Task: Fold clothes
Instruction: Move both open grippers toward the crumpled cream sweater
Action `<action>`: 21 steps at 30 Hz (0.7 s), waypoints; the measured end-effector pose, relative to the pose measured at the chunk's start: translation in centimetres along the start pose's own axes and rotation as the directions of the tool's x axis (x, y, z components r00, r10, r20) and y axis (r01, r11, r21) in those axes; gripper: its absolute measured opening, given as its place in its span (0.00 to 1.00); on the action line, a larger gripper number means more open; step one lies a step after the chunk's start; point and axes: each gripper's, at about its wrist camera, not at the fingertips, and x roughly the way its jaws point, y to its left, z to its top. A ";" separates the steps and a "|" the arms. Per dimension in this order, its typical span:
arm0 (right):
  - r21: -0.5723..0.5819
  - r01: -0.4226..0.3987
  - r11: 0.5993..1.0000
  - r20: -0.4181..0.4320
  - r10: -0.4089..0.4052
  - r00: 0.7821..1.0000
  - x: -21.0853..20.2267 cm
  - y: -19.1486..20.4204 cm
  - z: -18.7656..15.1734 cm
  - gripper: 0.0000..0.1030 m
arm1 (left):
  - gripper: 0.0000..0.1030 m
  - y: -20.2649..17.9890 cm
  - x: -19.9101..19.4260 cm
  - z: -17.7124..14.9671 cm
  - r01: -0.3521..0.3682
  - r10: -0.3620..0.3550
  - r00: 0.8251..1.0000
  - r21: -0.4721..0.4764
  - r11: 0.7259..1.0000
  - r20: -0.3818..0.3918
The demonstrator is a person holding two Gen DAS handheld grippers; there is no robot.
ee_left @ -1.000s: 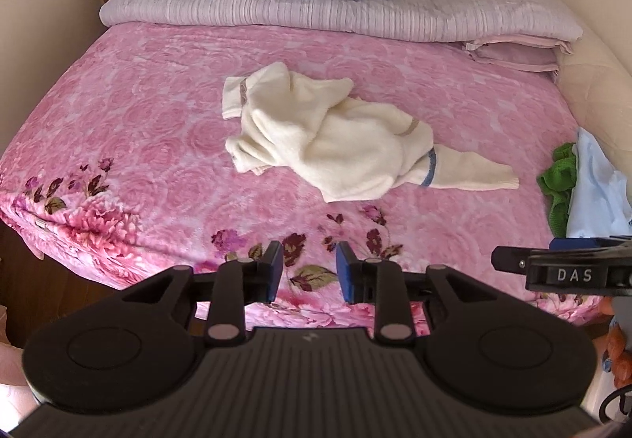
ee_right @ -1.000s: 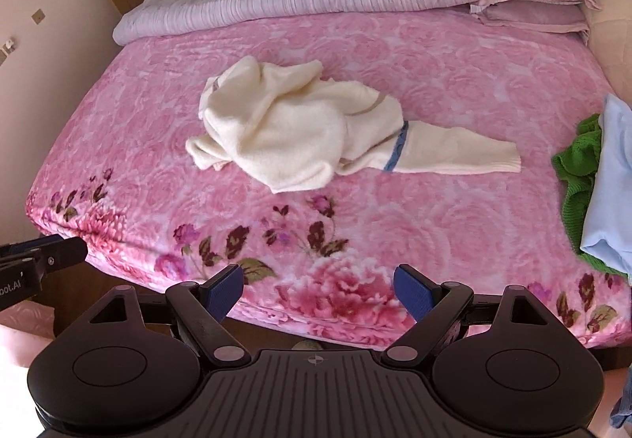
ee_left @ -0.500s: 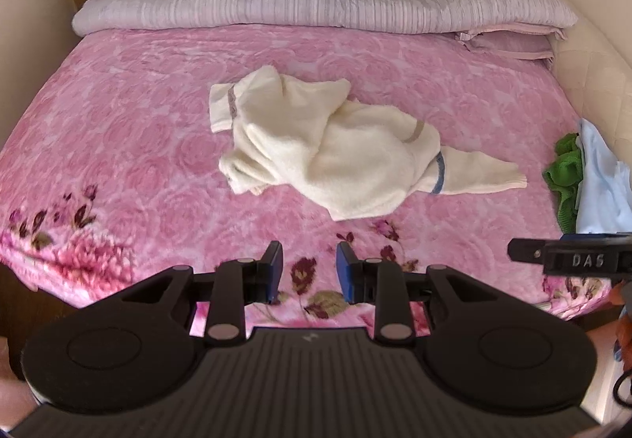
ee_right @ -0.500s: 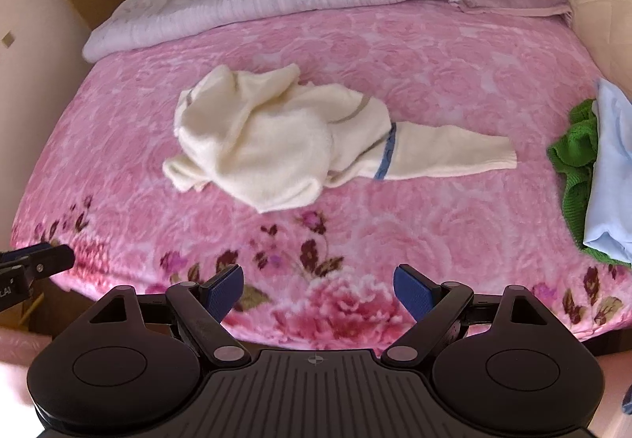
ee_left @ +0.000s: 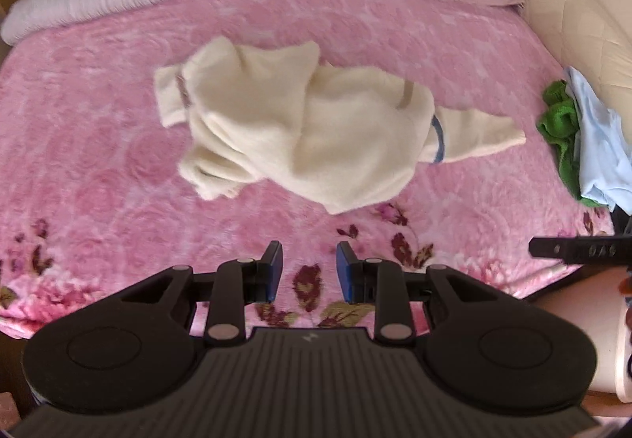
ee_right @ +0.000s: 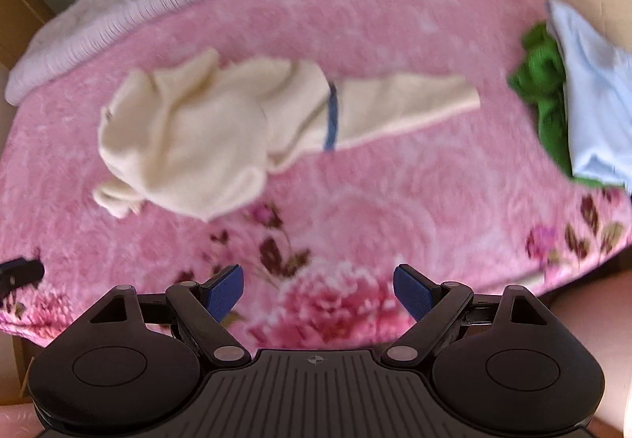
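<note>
Left wrist view: the left gripper (ee_left: 308, 266) hangs above the near edge of the pink floral blanket (ee_left: 98, 145), its blue pads a narrow gap apart, nothing between them. Beyond it, near the middle of the bed, lies the cream sweater (ee_left: 300, 130) — crumpled, one sleeve stretched out to the right. Farther right, at the bed's edge, a green garment (ee_left: 561, 122) sits under a light blue one (ee_left: 600, 145). In the right wrist view the right gripper (ee_right: 318, 290) is spread wide and empty over the blanket's flower print, well short of the sweater — both frames are motion-blurred.
</note>
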 end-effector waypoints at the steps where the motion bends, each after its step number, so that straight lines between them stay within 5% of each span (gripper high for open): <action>1: 0.003 0.007 1.000 -0.010 -0.006 1.000 0.5 -0.3 -0.1 0.84 | 0.25 -0.3 0.9 0.0 0.009 -0.009 1.000 0.005 1.000 -0.011; 14: 0.109 -0.057 0.992 0.027 0.054 0.998 10.2 -10.2 4.8 0.81 | 0.25 -3.1 12.3 0.8 -0.004 -0.002 0.997 -0.070 0.998 -0.076; 18: 0.182 -0.104 0.978 0.058 0.095 0.994 13.1 -14.0 6.2 0.54 | 0.25 -3.9 14.7 1.7 -0.024 0.019 0.998 -0.080 0.997 -0.060; 21: 0.271 -0.153 0.950 0.093 0.133 0.987 15.1 -17.0 7.1 0.50 | 0.25 -4.5 15.7 2.0 -0.022 0.018 0.998 -0.067 0.997 -0.067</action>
